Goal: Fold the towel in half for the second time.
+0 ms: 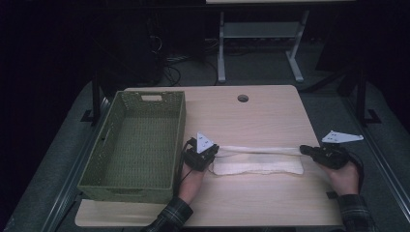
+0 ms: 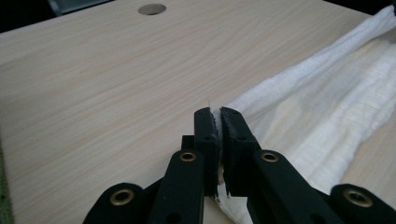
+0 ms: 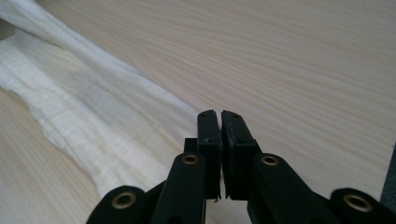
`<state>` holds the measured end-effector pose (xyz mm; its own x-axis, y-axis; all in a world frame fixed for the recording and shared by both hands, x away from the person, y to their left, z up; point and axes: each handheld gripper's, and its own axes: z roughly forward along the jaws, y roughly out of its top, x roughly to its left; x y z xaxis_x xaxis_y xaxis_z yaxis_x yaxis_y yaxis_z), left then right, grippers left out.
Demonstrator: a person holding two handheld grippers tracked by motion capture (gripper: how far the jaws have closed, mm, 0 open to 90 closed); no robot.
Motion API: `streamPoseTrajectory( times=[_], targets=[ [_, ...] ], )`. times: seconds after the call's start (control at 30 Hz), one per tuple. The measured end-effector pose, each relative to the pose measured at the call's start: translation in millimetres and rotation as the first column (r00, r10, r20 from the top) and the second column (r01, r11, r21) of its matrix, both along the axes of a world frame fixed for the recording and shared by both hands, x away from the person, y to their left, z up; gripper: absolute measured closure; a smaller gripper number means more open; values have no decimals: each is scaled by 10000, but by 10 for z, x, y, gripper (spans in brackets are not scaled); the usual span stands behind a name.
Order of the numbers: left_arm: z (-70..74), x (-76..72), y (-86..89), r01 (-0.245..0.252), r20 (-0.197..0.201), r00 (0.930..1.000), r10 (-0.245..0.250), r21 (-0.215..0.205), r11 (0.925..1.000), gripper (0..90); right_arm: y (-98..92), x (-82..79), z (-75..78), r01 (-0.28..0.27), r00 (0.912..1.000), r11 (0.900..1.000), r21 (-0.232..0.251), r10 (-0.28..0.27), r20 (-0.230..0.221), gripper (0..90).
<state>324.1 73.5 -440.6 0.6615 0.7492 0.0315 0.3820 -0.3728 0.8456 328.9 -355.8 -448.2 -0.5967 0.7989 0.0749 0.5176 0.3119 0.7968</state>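
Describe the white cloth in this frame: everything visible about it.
The white cloth is thin and crinkled, gauze-like, lying as a long strip across the wooden table. Its far edge is gathered and stretched taut between the left gripper and right gripper, each shut on one end. The nearer part rests flat on the tabletop, right of the green basket.

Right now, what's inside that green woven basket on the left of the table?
Nothing that I can see: the green basket shows only its bare woven floor and walls. The near wall hides a thin strip of floor just behind it, so that bit stays unchecked.
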Motion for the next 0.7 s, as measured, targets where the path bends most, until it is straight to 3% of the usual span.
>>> streamPoseTrajectory(
  times=[0.3, 0.4, 0.7],
  targets=[
    [-32, -193, -13, -168, 104, 9998, 165, 274, 9995, 853, 31, -150, -13, -307, 9995, 9994, -180, 306, -38, 864],
    [-65, -217, -26, -171, 36, 9999, 169, 572, 9982, 853, 18, -228, -19, -461, 9989, 9987, -206, 461, -14, 864],
    [-145, -228, -30, 299, -250, 9993, -278, 872, 9957, 843, 23, -358, -95, -721, 9967, 9968, -337, 708, -389, 860]
  ],
)
